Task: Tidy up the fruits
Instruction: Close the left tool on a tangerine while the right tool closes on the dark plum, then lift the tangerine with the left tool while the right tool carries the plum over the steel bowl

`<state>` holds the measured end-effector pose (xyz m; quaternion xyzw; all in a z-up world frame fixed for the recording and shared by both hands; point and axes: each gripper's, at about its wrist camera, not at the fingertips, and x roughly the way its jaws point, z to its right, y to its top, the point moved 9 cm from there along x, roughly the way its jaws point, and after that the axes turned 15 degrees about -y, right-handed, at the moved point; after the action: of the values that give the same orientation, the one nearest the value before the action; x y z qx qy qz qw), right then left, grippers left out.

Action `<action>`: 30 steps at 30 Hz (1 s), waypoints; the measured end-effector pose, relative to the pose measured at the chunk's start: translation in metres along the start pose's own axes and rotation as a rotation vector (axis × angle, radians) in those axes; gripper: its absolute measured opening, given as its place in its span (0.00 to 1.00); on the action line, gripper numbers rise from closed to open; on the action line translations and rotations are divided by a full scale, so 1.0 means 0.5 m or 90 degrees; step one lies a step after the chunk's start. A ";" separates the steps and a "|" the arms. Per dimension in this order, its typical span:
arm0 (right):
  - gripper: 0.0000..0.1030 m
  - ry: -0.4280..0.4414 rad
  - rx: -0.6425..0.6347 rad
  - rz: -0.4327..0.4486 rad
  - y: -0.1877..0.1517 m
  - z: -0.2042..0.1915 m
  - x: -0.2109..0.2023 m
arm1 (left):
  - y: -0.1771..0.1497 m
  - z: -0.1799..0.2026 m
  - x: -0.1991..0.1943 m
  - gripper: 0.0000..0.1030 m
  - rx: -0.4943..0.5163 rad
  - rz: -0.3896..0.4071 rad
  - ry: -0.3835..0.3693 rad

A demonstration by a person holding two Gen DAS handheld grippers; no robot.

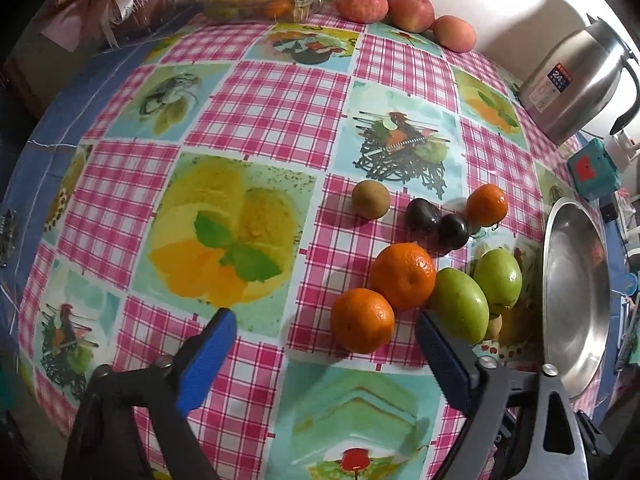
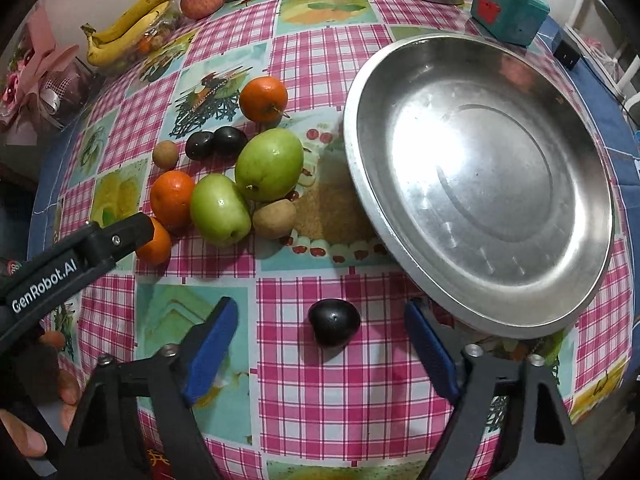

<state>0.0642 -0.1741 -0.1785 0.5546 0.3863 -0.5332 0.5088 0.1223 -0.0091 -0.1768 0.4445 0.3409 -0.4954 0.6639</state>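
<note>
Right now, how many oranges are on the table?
3, loose on the cloth: one far, beside the dark plums; two near, touching, left of the green fruits, the nearest partly behind the left gripper. More may sit in the banana container.

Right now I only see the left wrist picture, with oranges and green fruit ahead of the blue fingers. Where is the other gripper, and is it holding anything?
Observer: The right gripper is open and holds nothing. A lone dark plum lies on the cloth between its fingers.
Operator: Is that plum in the steel dish I see edge-on?
Observer: No, it lies on the cloth just outside the steel dish, by its near rim.
Operator: Is there any fruit in the dish yet?
Observer: None. The right wrist view shows its whole bottom bare.
</note>
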 end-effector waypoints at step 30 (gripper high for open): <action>0.29 0.004 0.010 -0.019 -0.025 0.025 0.005 | -0.004 0.030 0.019 0.37 0.011 -0.016 -0.049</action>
<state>0.0499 -0.1844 -0.1816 0.5544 0.3919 -0.5423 0.4950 0.1230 -0.0267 -0.1803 0.4266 0.3164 -0.5231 0.6665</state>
